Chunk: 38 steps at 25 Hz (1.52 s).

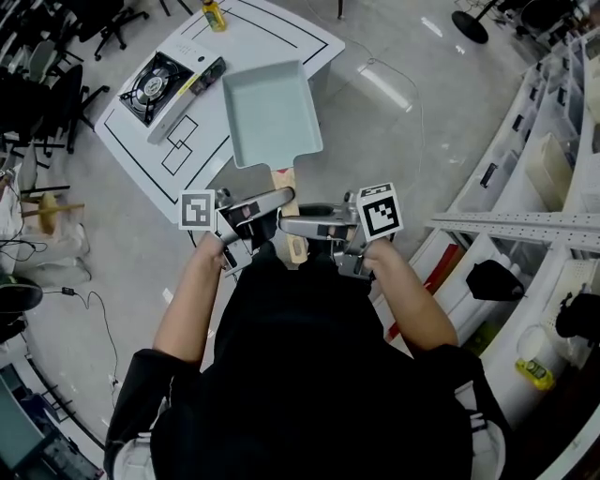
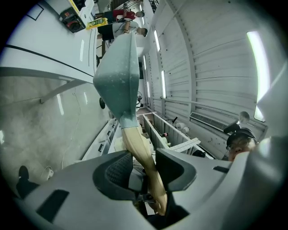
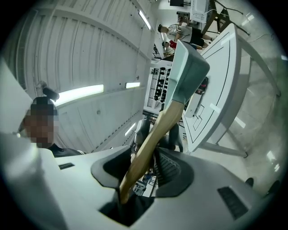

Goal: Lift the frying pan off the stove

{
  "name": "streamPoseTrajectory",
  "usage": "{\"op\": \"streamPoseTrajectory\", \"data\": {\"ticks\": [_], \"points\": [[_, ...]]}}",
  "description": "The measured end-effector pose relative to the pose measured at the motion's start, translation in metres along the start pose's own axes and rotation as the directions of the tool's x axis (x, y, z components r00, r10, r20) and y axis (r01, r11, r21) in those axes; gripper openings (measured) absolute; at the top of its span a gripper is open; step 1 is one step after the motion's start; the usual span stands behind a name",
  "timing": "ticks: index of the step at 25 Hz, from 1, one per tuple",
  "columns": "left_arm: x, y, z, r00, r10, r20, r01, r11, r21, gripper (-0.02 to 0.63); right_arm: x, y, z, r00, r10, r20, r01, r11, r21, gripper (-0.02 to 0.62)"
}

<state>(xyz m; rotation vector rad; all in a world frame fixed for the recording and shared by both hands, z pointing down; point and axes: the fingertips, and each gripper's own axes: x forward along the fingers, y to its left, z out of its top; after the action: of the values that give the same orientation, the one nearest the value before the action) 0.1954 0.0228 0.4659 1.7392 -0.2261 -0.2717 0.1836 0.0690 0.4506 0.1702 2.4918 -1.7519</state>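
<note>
In front of the person, well back from the portable gas stove (image 1: 157, 82), the left claw (image 1: 251, 225) and right claw (image 1: 328, 228) are both clenched on one wooden handle (image 1: 284, 180), gripping it from opposite sides. I take that as a way to keep the long pan from tipping. Past them the pale green rectangular frying pan (image 1: 272, 112) hangs in the air, off the stove and to its right. The stove's burner stands bare on a white counter (image 1: 281, 37) marked with black outlines, and a yellow bottle (image 1: 214, 14) stands beyond it. Grey polished floor (image 1: 394, 131) surrounds the counter, and shelving (image 1: 553, 131) stands far right of the stove.
</note>
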Motion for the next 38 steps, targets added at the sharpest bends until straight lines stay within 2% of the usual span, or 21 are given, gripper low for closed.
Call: {"op": "streamPoseTrajectory", "data": {"ticks": [8,18,24,30,34,38], "points": [[-0.057,0.001,-0.021,0.999,-0.013,-0.031,0.014,1.000,0.020,0.164,0.048,0.000,-0.038,1.000,-0.020,-0.002,0.020,0.999,0.031,0.169],[-0.173,-0.007,-0.029,1.000,-0.028,-0.008,0.028,1.000,-0.010,0.166,0.153,0.000,-0.077,1.000,0.006,-0.028,-0.005,0.999,0.039,0.173],[-0.222,-0.008,-0.039,0.998,-0.065,-0.009,0.065,0.998,-0.009,0.166,0.197,0.000,-0.103,0.998,-0.024,-0.060,0.025,0.999,0.020,0.178],[-0.237,-0.004,-0.054,0.996,-0.093,-0.008,0.093,0.995,-0.027,0.166,0.207,-0.002,-0.122,0.998,-0.037,-0.049,0.038,0.999,0.022,0.179],[-0.229,-0.008,-0.066,0.994,-0.103,0.021,0.104,0.993,-0.058,0.168,0.197,0.004,-0.130,0.998,-0.033,-0.050,0.035,0.999,0.035,0.186],[-0.218,-0.019,-0.069,0.994,-0.095,0.051,0.098,0.994,-0.054,0.169,0.186,0.017,-0.128,0.998,-0.009,-0.060,0.011,1.000,0.026,0.189]]}}
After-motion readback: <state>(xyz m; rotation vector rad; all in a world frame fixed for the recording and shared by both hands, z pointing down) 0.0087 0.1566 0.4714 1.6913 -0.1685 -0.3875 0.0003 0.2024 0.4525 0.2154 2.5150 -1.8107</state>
